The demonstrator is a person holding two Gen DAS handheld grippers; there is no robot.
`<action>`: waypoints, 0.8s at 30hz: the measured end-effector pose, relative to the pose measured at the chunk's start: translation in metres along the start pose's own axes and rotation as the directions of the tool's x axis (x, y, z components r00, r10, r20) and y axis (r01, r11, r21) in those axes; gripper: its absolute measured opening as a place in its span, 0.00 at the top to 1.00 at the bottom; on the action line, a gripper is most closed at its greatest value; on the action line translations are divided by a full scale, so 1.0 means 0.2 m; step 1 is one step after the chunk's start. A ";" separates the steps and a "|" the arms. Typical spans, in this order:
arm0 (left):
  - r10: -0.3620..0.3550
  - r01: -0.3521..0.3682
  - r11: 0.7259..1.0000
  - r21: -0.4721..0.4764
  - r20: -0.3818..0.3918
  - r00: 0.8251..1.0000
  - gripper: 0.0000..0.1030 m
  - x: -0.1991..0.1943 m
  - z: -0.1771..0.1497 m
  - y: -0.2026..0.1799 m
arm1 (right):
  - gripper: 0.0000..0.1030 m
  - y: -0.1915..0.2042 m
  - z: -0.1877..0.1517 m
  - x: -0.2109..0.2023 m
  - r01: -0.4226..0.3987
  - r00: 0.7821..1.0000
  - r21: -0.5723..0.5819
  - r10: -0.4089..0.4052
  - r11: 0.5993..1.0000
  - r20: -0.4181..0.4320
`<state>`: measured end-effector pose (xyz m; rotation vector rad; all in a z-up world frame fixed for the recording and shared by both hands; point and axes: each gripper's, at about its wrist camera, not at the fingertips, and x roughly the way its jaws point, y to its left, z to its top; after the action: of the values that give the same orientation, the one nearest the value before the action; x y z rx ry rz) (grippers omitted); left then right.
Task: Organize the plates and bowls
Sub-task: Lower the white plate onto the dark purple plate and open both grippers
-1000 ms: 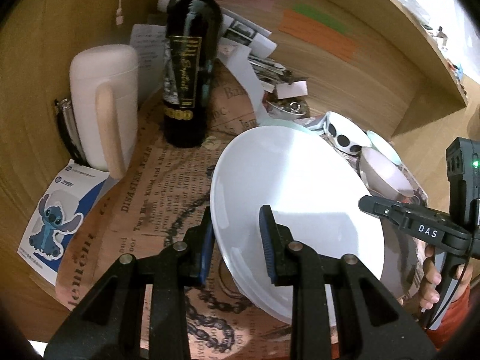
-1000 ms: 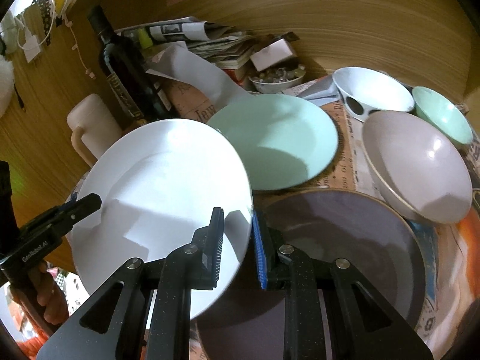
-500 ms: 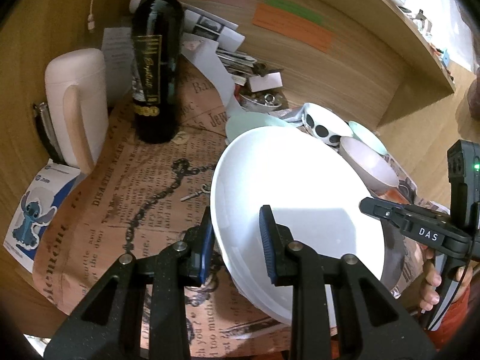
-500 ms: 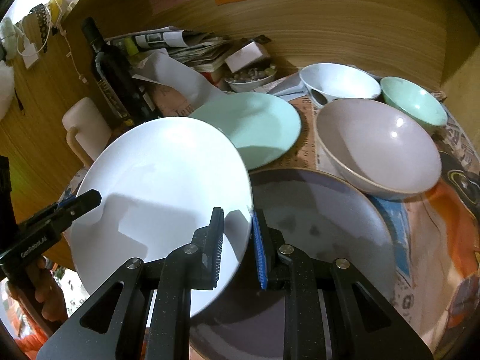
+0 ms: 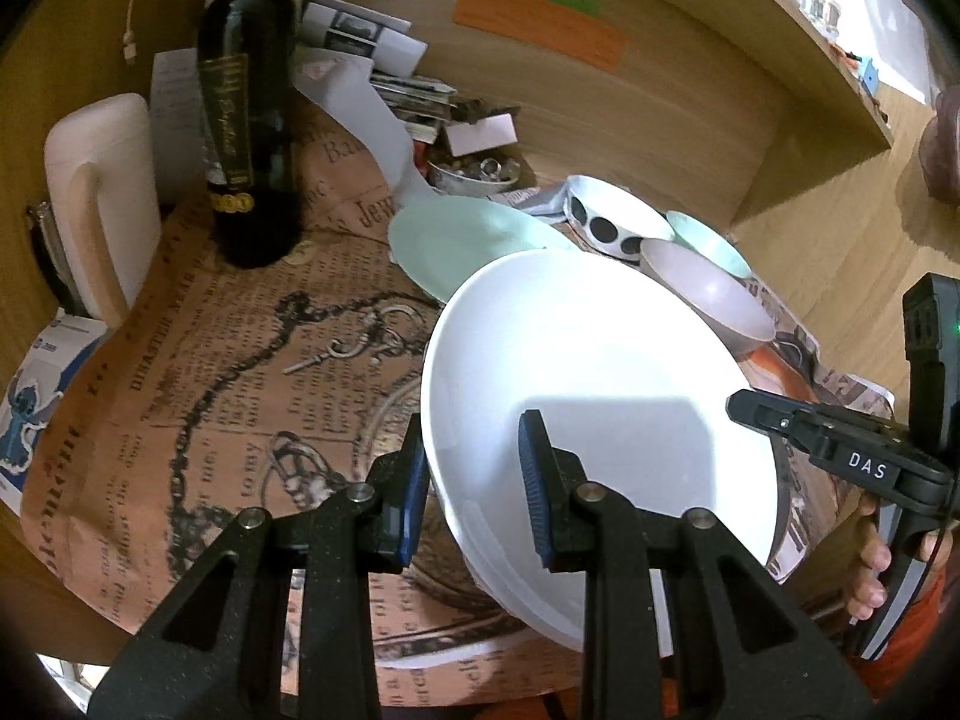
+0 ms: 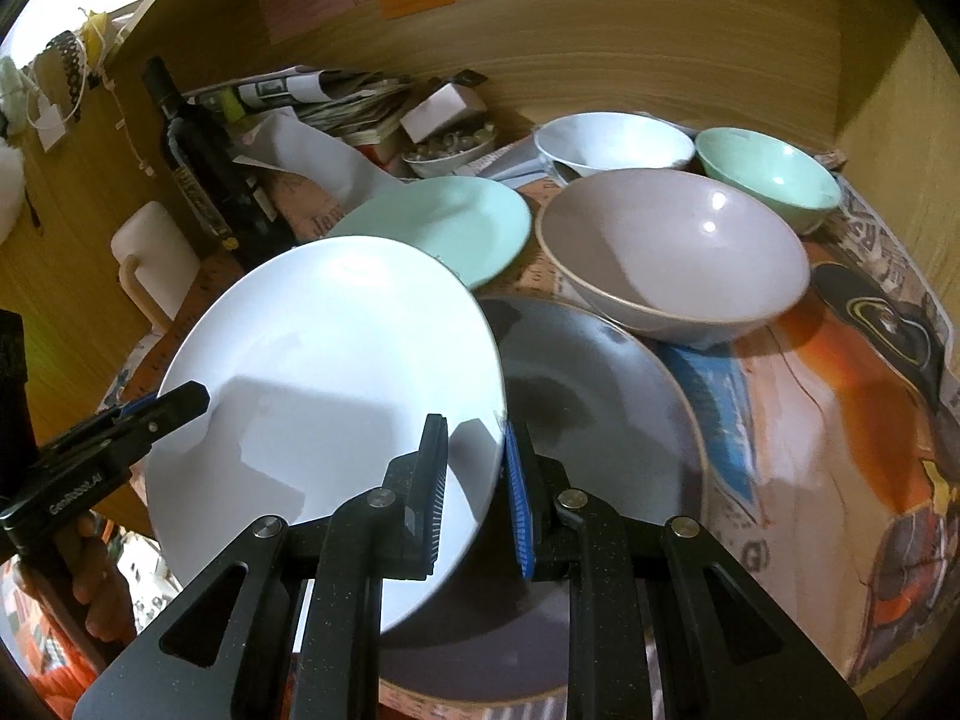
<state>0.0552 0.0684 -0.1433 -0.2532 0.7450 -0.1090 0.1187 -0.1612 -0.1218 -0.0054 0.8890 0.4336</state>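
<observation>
A white plate hangs tilted above a dark grey plate on the newspaper-covered table. My left gripper is shut on the white plate's left rim. My right gripper is shut on its right rim. A mint plate lies behind. A mauve bowl, a white dotted bowl and a mint bowl stand at the back right.
A dark wine bottle and a cream jug stand at the back left. Newspapers and a small dish of bits lie against the wooden back wall. A Stitch card leans at the left.
Both grippers have carried the white plate back toward the front and right, so it now hangs over the dark grey plate. More of the table's left side shows.
</observation>
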 end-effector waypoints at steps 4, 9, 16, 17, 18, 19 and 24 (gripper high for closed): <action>-0.004 0.004 1.000 0.011 -0.011 1.000 0.73 0.02 -0.02 -0.06 | 0.83 -0.05 -0.03 -0.02 0.008 1.000 0.007 -0.008 1.000 -0.004; 0.001 0.000 1.000 0.029 -0.026 1.000 0.73 0.05 -0.04 -0.13 | 0.83 -0.11 -0.06 -0.03 0.011 1.000 0.026 -0.010 1.000 -0.006; 0.012 -0.009 0.999 0.046 -0.064 0.998 0.73 0.11 -0.07 -0.20 | 0.83 -0.19 -0.09 -0.05 0.011 1.000 0.043 -0.011 0.999 -0.006; 0.015 -0.011 0.999 0.050 -0.069 0.998 0.73 0.12 -0.07 -0.21 | 0.83 -0.20 -0.09 -0.05 0.012 1.000 0.044 -0.012 0.999 -0.006; 0.015 -0.011 0.999 0.052 -0.073 0.997 0.73 0.12 -0.08 -0.22 | 0.83 -0.21 -0.10 -0.05 0.014 1.000 0.046 -0.014 0.999 -0.005; 0.015 -0.011 0.998 0.054 -0.077 0.997 0.73 0.13 -0.08 -0.22 | 0.83 -0.22 -0.10 -0.06 0.017 1.000 0.049 -0.016 0.999 -0.003; 0.009 -0.002 0.998 0.070 -0.095 0.995 0.73 0.18 -0.08 -0.26 | 0.82 -0.26 -0.11 -0.07 0.024 1.000 0.067 -0.025 0.997 0.002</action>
<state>0.0689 0.0088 -0.1644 -0.1806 0.8349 -0.1420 0.1143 -0.2175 -0.1349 0.0456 0.8999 0.3808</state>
